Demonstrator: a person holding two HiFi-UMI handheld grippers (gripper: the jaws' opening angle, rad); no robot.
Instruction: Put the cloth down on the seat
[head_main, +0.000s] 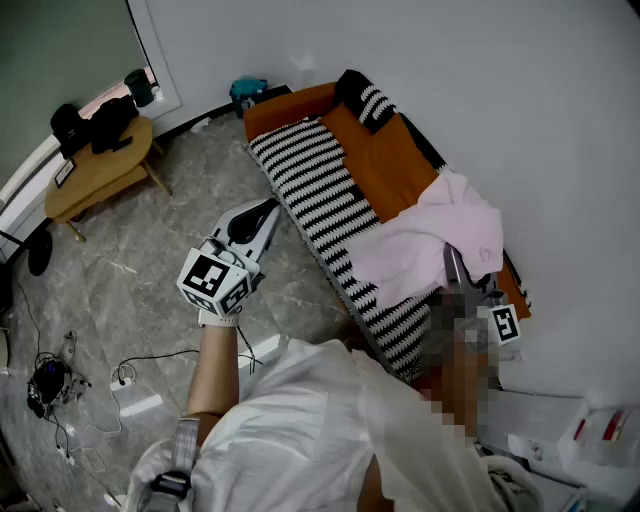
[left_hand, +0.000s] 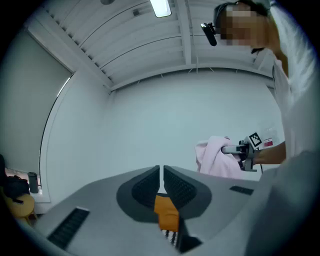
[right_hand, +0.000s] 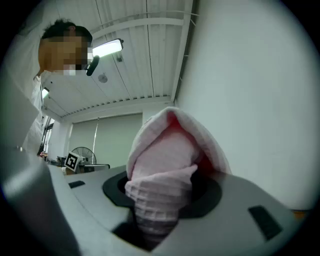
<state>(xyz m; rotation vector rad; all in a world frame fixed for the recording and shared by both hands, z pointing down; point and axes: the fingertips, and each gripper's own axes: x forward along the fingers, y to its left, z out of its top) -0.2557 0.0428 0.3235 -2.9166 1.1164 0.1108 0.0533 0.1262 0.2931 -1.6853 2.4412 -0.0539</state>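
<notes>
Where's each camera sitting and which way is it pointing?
Head view: on the head, steeply down at the sofa; left forearm shows.
Left gripper view: on the left tool, facing wall and ceiling; its shut jaws show.
Right gripper view: on the right tool, facing up; jaws clamp the pink cloth.
All three show that cloth.

I see the sofa (head_main: 385, 165) running along the wall (head_main: 520, 90) on the right, with a cushion (head_main: 362, 98) at its far end and a throw (head_main: 315, 195) along its front edge. The cloth (head_main: 430, 245) is over the sofa's near end (resting or just above, I cannot tell), a fold of it between the jaws of my right gripper (head_main: 455, 262). My left gripper (head_main: 268, 210) hangs before the sofa's front edge. Across the floor (head_main: 150, 270) to the left stands a table (head_main: 100, 175) with bags (head_main: 95, 125) on it.
</notes>
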